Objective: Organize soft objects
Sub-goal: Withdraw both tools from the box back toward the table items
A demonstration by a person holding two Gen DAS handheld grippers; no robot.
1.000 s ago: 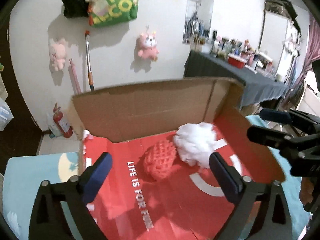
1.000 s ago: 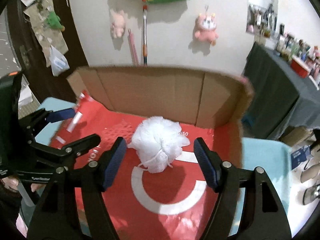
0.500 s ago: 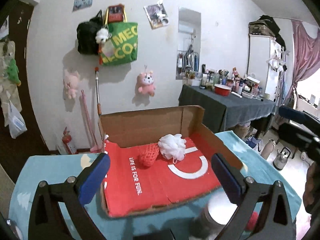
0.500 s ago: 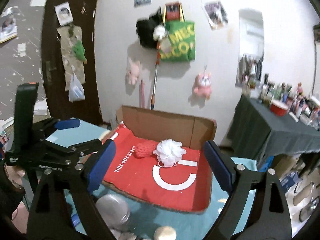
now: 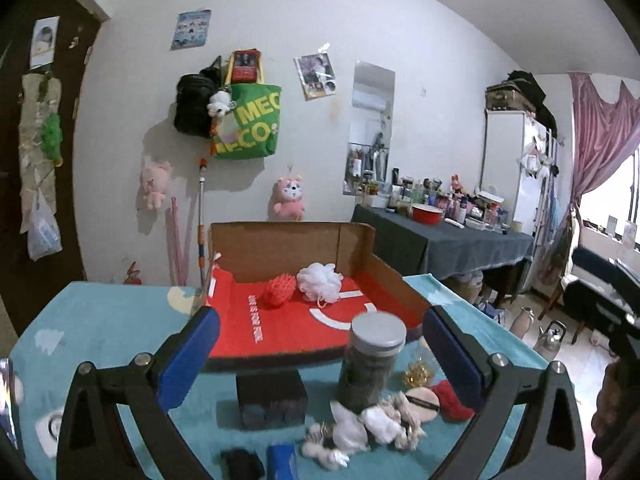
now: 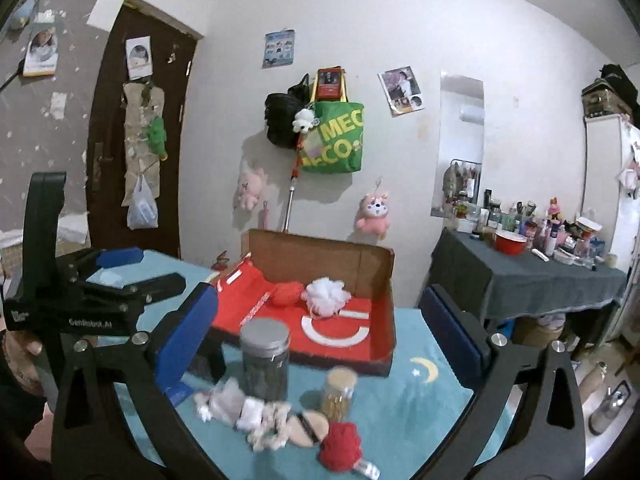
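Both tools hang empty over the near edge of the table: the left tool gapes wide, and the right tool has its jaws opening with nothing between them. The red pouf lies nearest, at the near edge, beside a flat powder puff. It looks light, squashy and harmless; I'd pinch its middle. A white mesh pouf already sits in the cardboard box.

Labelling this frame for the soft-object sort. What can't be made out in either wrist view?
- Pale heap, right wrist view: blurred, cannot tell the pieces apart.
- Grey-lidded jar, left wrist view: dark contents unreadable.
- Black block, left wrist view: cardboard box edge above it; unidentifiable.
- Small dark and blue things, left wrist view: cut off by the bottom edge.
- Red fuzzy item, left wrist view: partly behind the tongs' finger.
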